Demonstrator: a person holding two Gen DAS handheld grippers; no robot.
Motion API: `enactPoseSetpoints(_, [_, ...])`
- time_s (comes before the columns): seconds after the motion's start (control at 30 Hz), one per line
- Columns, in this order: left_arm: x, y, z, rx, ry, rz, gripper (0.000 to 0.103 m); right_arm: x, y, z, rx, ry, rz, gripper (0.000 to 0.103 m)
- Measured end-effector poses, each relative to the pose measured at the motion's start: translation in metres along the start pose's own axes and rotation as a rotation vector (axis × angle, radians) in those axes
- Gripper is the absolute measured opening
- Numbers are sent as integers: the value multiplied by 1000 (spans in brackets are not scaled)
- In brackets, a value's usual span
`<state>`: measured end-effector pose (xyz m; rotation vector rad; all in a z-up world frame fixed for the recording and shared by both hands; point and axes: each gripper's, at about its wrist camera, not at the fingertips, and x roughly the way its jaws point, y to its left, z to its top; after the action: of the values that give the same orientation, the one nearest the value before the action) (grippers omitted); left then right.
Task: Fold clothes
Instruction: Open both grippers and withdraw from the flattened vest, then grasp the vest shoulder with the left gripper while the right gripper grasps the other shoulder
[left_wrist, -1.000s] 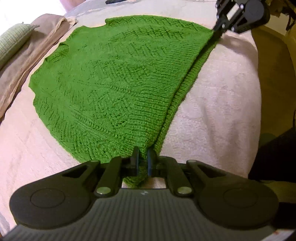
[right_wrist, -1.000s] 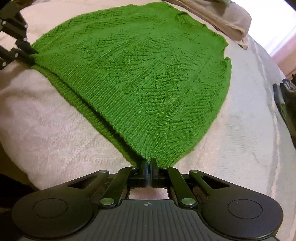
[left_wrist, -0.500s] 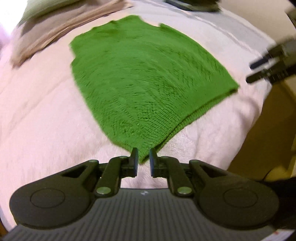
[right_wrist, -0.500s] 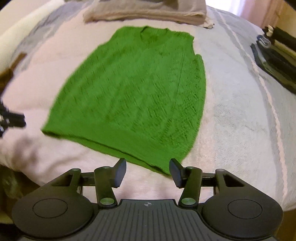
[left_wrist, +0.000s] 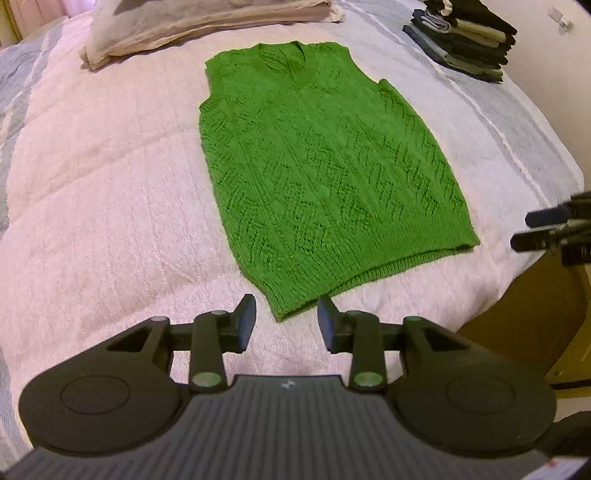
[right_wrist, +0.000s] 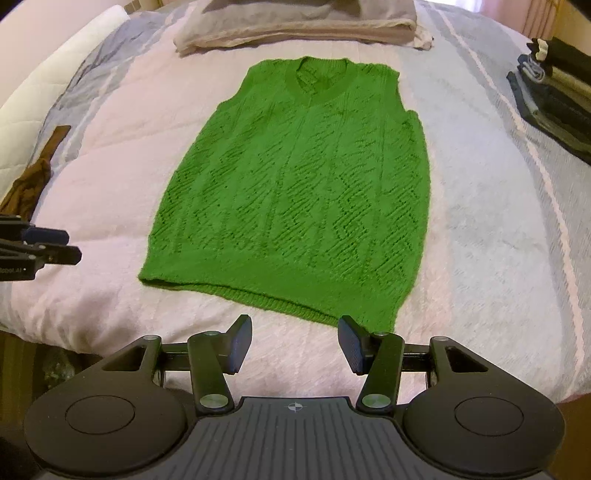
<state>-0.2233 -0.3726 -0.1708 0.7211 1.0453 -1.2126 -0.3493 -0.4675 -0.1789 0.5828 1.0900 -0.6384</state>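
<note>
The green vest (left_wrist: 321, 166) has just been released flat on the bed (left_wrist: 110, 184), left gripper (left_wrist: 286, 321) opening and right gripper (right_wrist: 293, 341) apart, both empty, so folding can start.

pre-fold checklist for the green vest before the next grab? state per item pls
1. Green vest lies flat and spread on the bed cover, neckline at the far end: ok.
2. Left gripper empty: ok; its jaws are opening, nothing between them, the hem corner just beyond the tips.
3. Right gripper empty: ok; jaws apart, hem just ahead.
4. Both grippers clear of the fabric: ok.
5. Neighbours clear of the vest: ok; the beige folded blanket lies beyond the neckline, the dark clothes stack off to the side.
6. Back layer smooth underneath: cannot tell.
</note>
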Motion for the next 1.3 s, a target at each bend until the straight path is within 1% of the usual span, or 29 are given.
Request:
enactPoseSetpoints(0.23, [-1, 1, 3, 2, 11, -4, 31, 2, 9, 2, 3, 10, 8, 49])
enactPoseSetpoints(0.57, [5, -3, 11, 13, 7, -35, 32, 1, 7, 9, 1, 16, -14, 49])
enactPoseSetpoints(0.63, [8, -2, 14, 17, 6, -43, 33, 1, 3, 12, -2, 16, -18, 49])
enactPoseSetpoints(0.7, [12, -1, 20, 29, 3, -46, 39, 1, -3, 17, -14, 16, -22, 49])
enactPoseSetpoints(0.8, [25, 3, 35, 41, 10, -32, 41, 6, -20, 32, -47, 27, -23, 49])
enactPoseSetpoints(0.83, [30, 4, 44, 45, 12, -24, 41, 9, -27, 39, -58, 30, -25, 49])
enactPoseSetpoints(0.9, [40, 6, 60, 56, 10, -12, 46, 16, -45, 56, -80, 33, -28, 54])
enactPoseSetpoints(0.93, [46, 7, 70, 60, 8, -5, 47, 21, -54, 66, -88, 30, -26, 61])
enactPoseSetpoints(0.97, [54, 8, 82, 61, 8, 4, 49, 27, -65, 76, -99, 27, -18, 65])
enactPoseSetpoints(1.0, [60, 10, 91, 61, 9, 12, 51, 34, -75, 87, -112, 28, -6, 65])
enactPoseSetpoints(1.07, [76, 13, 114, 57, 12, 36, 53, 48, -95, 111, -137, 41, 16, 65])
enactPoseSetpoints(1.17, [97, 17, 153, 67, 5, 68, 60, 67, -124, 151, -203, 39, 47, 65])
enactPoseSetpoints(1.3, [123, 26, 211, 118, -27, 88, 62, 94, -154, 218, -295, 17, 81, 65])
